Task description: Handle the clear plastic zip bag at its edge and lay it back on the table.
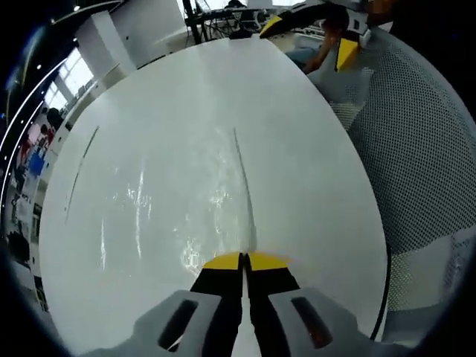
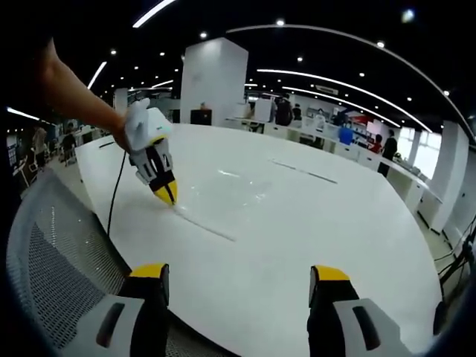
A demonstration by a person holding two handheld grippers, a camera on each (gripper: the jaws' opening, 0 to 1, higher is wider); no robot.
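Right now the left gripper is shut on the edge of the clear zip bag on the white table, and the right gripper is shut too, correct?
Not quite: the right gripper is open, its jaws wide apart in the right gripper view. The left gripper is shut on the clear zip bag edge on the white table.

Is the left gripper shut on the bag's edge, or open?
Shut. The left gripper has its yellow fingers pressed together on the edge of the clear zip bag, which lies spread on the table.

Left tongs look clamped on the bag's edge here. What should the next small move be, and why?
Probably lower the edge and open. The left tongs are shut on the clear zip bag, most of which lies on the white table. The right tongs hang open, apart.
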